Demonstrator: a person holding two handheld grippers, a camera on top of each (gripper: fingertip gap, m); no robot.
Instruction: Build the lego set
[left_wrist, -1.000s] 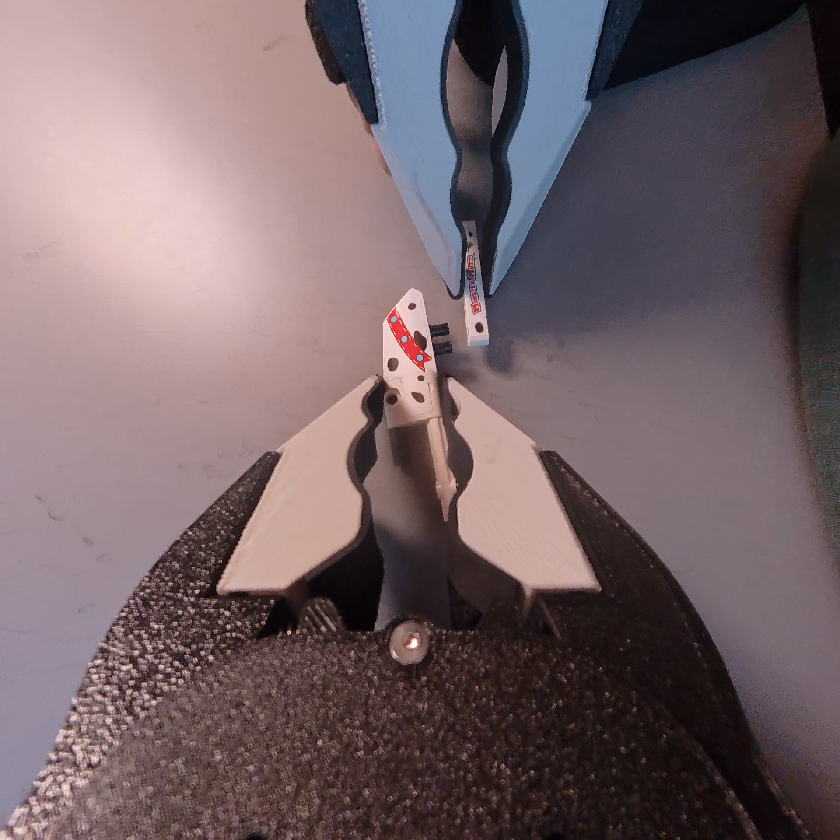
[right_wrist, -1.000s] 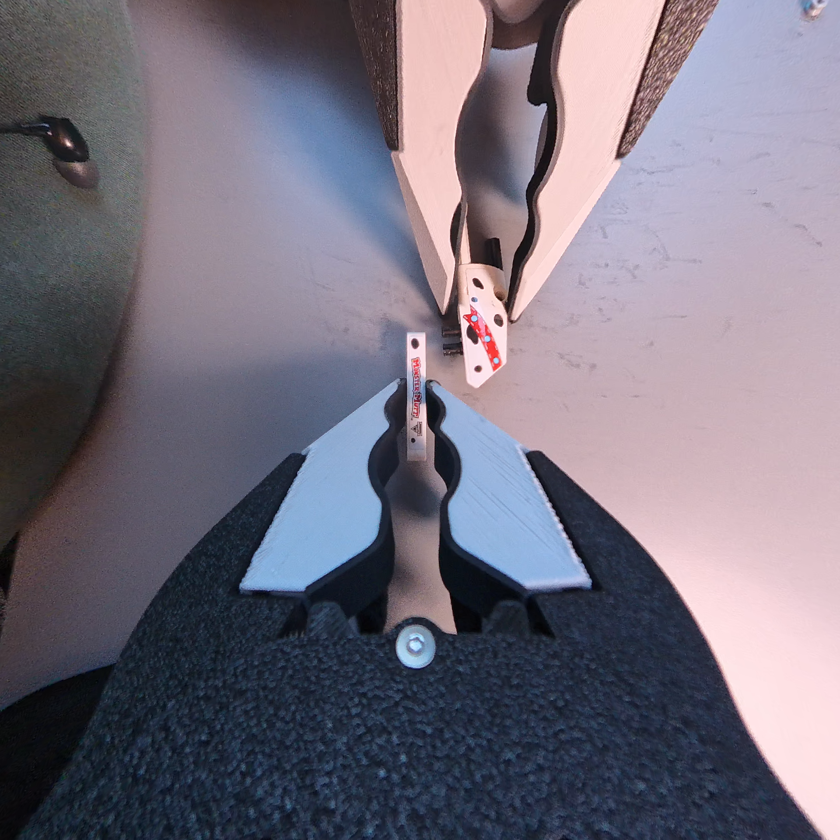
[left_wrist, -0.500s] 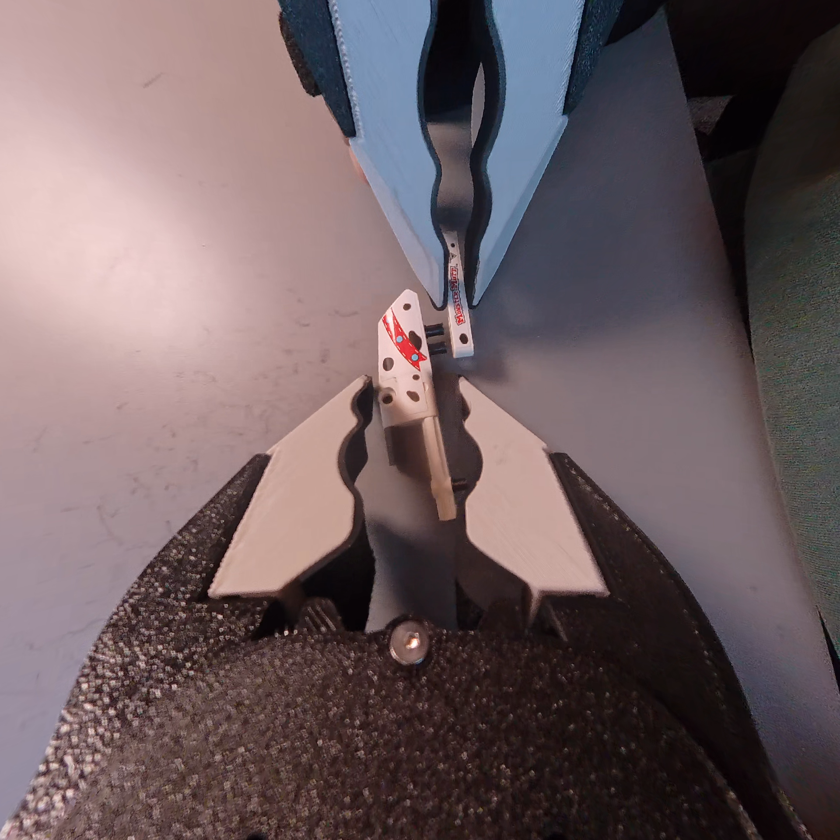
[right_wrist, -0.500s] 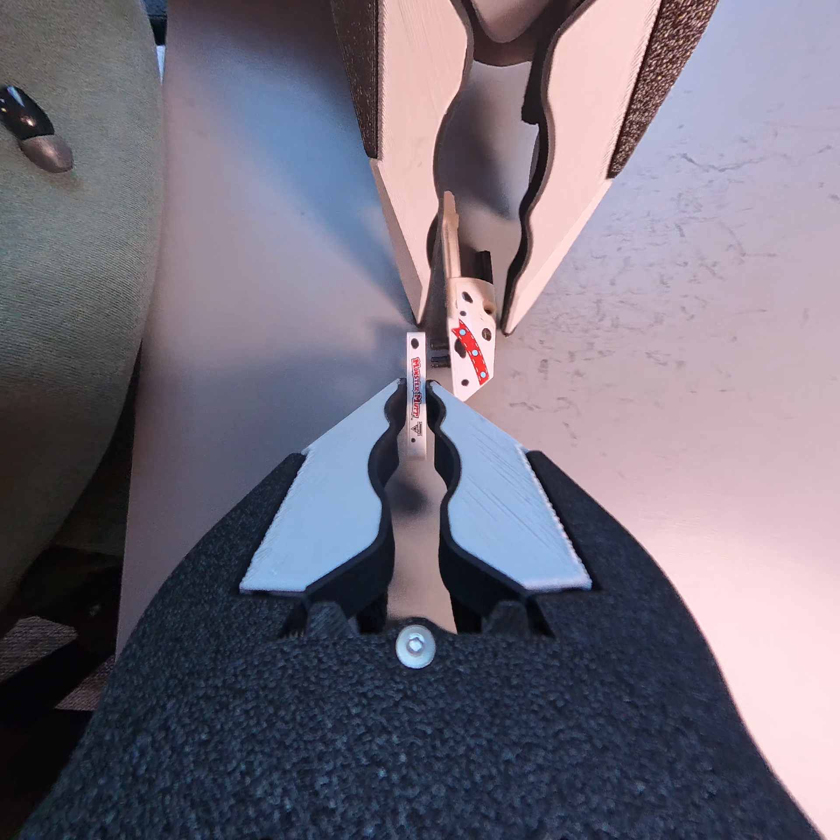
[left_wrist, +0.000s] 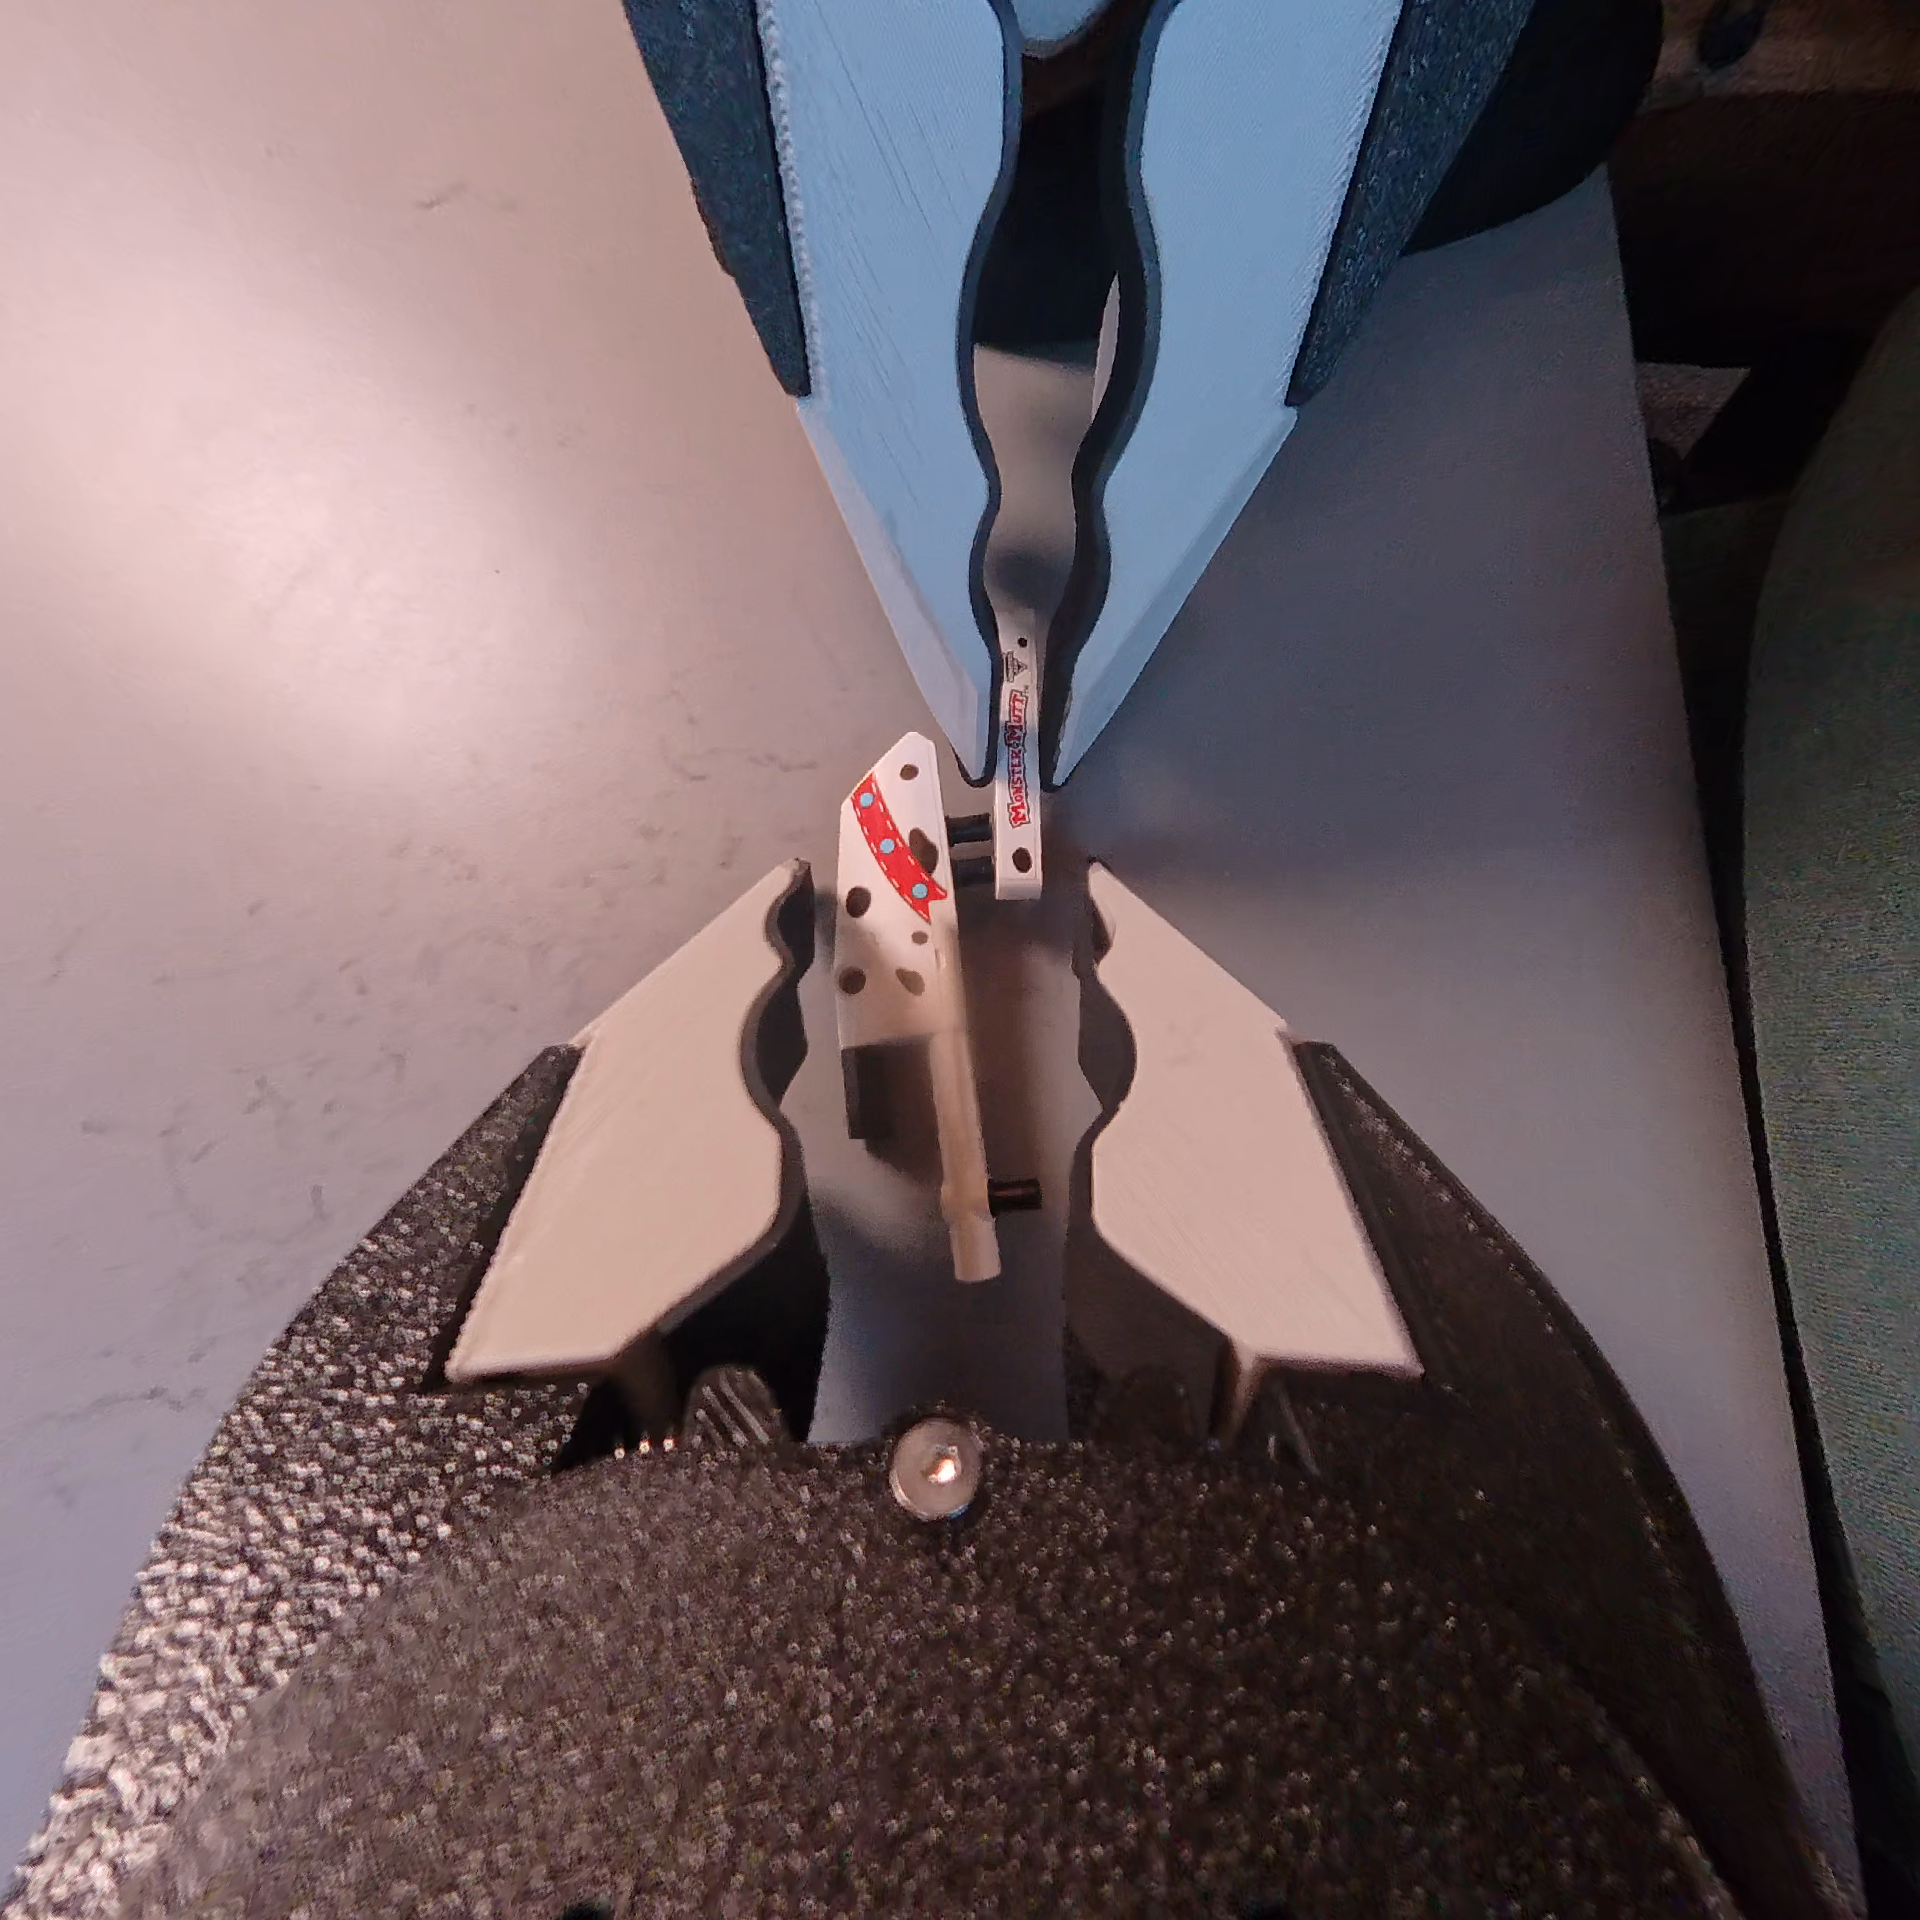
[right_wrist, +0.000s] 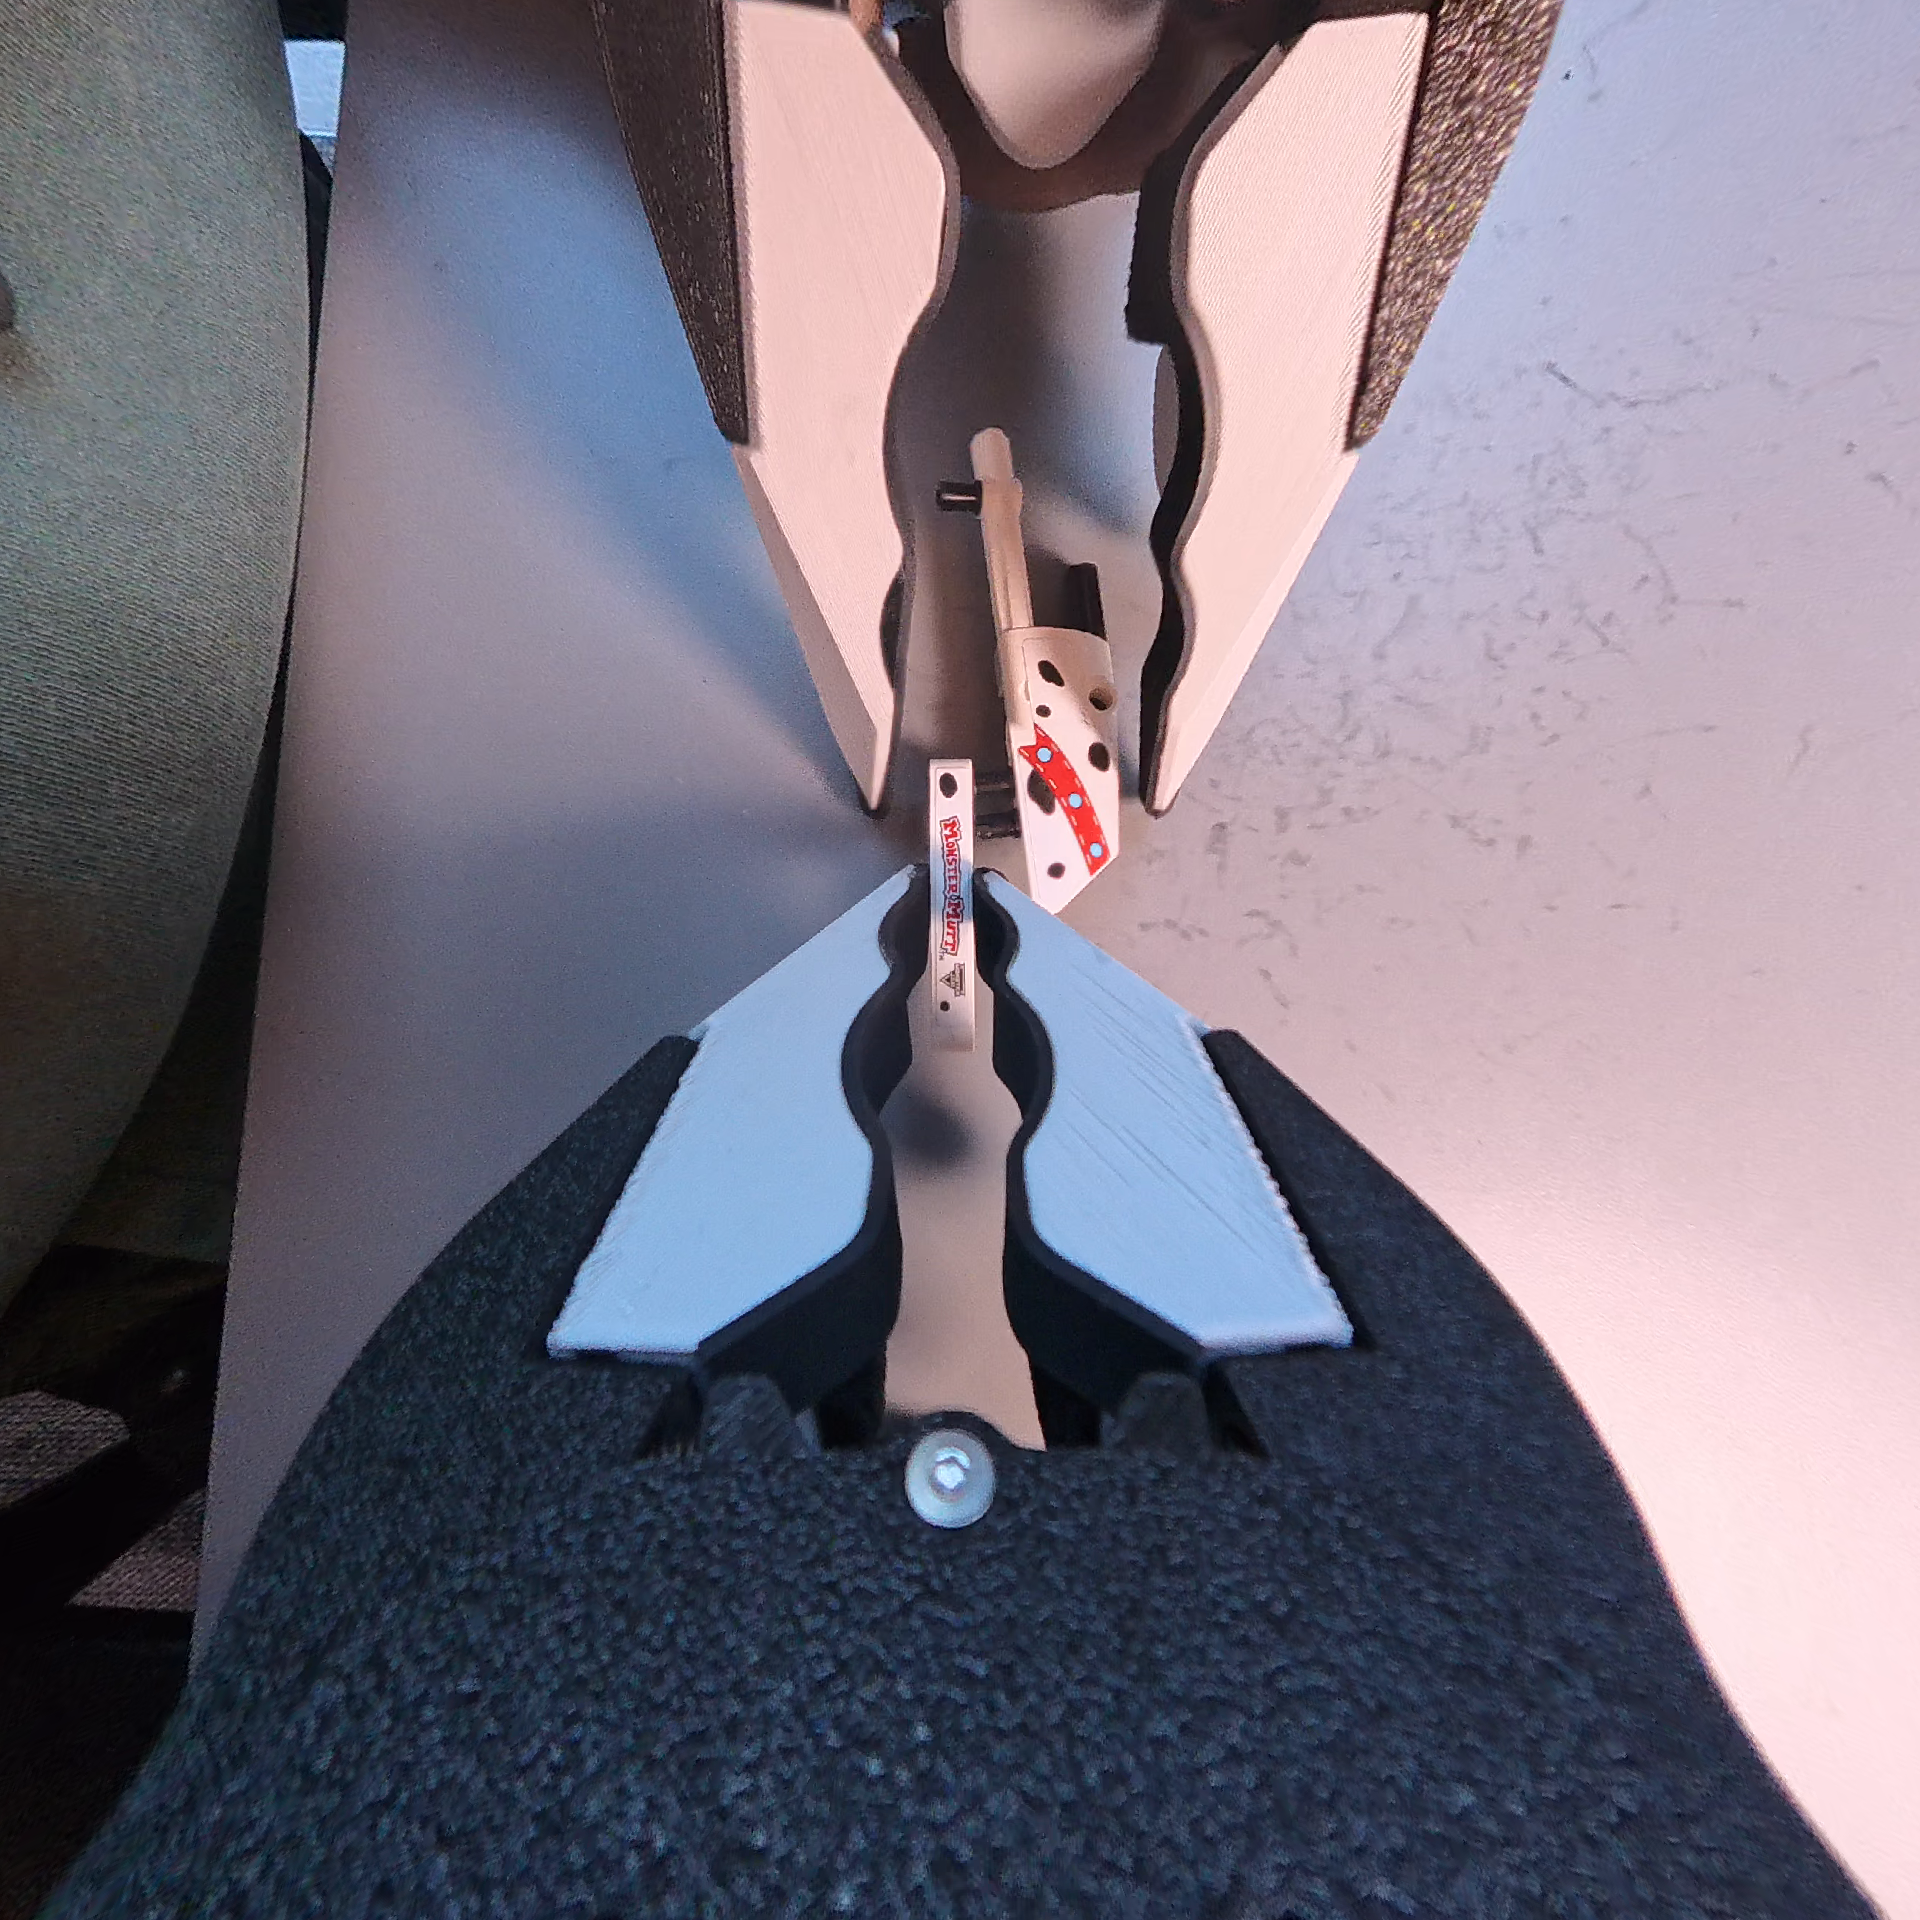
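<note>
Both pieces (left_wrist: 896, 904) joined; left tongs (left_wrist: 940, 894) have opened.

You see warm pinkish light glaring off the table (left_wrist: 312, 520), soft shadows mid-frame, strong wide-angle bending at edges, and slight motion blur.

Grey table (left_wrist: 416, 520) (perhaps green chair (right_wrist: 125, 520) beside)

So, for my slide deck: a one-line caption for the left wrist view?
Open left hand-held gripper around spotted white Lego panel; right hand-held gripper presses a white printed beam onto its black pins.
</note>
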